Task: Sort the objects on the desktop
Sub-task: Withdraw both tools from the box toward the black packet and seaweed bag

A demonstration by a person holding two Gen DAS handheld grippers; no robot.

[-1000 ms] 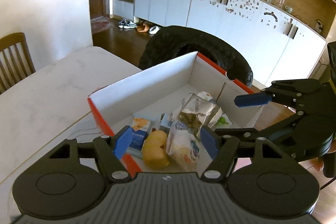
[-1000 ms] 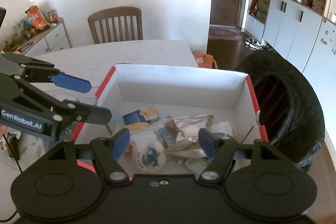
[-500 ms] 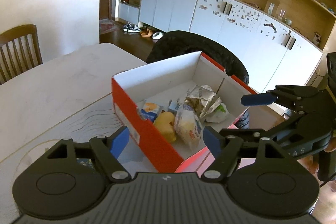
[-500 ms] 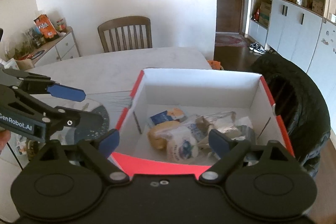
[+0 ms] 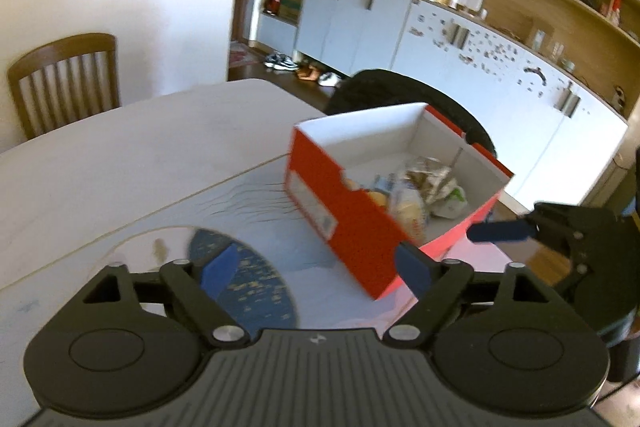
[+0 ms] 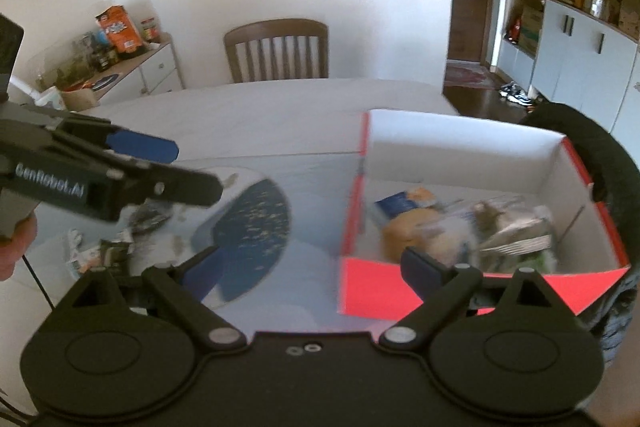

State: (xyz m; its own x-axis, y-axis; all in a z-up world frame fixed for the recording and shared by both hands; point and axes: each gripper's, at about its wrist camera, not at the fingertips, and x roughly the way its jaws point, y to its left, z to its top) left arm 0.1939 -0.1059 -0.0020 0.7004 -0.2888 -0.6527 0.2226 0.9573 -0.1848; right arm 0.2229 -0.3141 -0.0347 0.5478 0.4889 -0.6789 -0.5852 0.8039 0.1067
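Both the left gripper (image 5: 316, 269) and right gripper (image 6: 316, 265) were spread and empty; the loose crinkled snack wrappers (image 6: 116, 247) looked light and soft, best pinched at an edge.

Red box (image 5: 352, 223) holds snack packets (image 6: 472, 227), table's edge.

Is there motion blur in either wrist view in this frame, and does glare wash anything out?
Left wrist view: the red box is smeared at its near corner, its snack packets soft; the left gripper stays sharp. Right wrist view: the box, the packets and the placemat are blurred, the right gripper crisp. Both views: sunlight bleaches the white table, and straight edges bow from the fisheye.
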